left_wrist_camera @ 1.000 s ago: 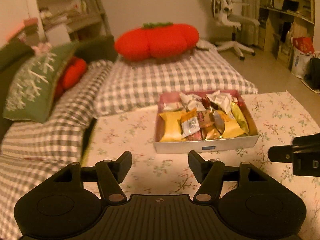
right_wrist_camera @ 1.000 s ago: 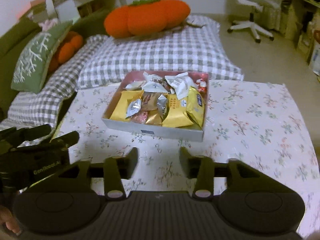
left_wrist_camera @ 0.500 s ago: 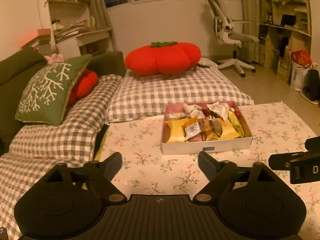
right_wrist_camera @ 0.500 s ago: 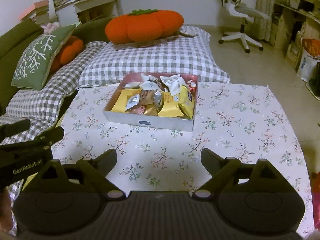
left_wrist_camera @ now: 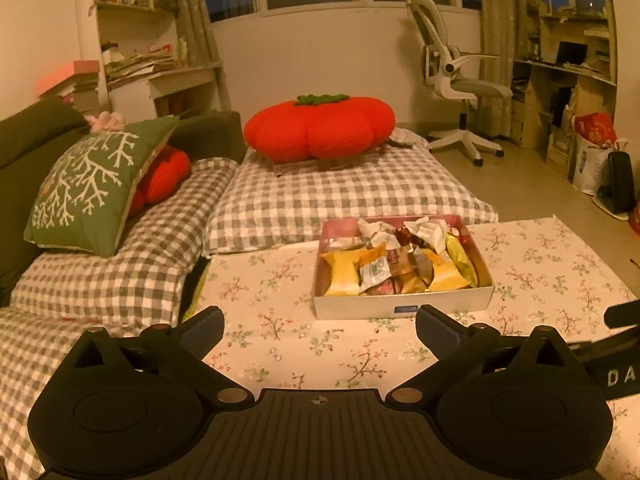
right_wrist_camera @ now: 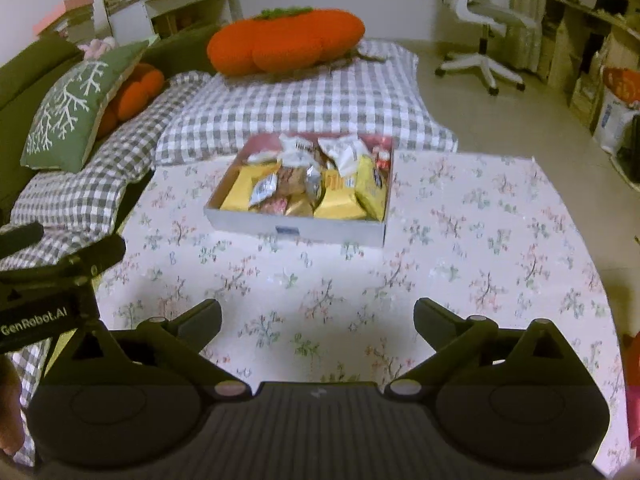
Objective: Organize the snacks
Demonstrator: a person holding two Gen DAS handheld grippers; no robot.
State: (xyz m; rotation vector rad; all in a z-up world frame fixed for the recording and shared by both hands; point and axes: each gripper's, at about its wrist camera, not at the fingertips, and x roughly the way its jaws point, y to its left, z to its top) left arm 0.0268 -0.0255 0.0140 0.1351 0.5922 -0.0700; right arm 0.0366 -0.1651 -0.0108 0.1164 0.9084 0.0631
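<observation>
A shallow white box (left_wrist_camera: pixel 402 305) (right_wrist_camera: pixel 296 225) with a pink inside sits on the flowered tablecloth, filled with several wrapped snacks: yellow packets (left_wrist_camera: pixel 343 273) (right_wrist_camera: pixel 341 200), silver and white wrappers. My left gripper (left_wrist_camera: pixel 320 326) hovers over the cloth short of the box, its jaws opening wide with nothing between them. My right gripper (right_wrist_camera: pixel 318 320) is likewise back from the box, jaws opening wide and empty. Each gripper shows at the edge of the other's view.
The flowered tablecloth (left_wrist_camera: pixel 280 320) (right_wrist_camera: pixel 480 248) covers a low table. Checked cushions (left_wrist_camera: pixel 340 196), a green pillow (left_wrist_camera: pixel 96 184) and a red pumpkin cushion (left_wrist_camera: pixel 320 128) lie behind and to the left. An office chair (left_wrist_camera: pixel 456 80) and shelves stand at the back right.
Both grippers opened from about half to fully wide and drew back from the box, which now looks smaller and farther. The left view tilted up, showing more of the room.
</observation>
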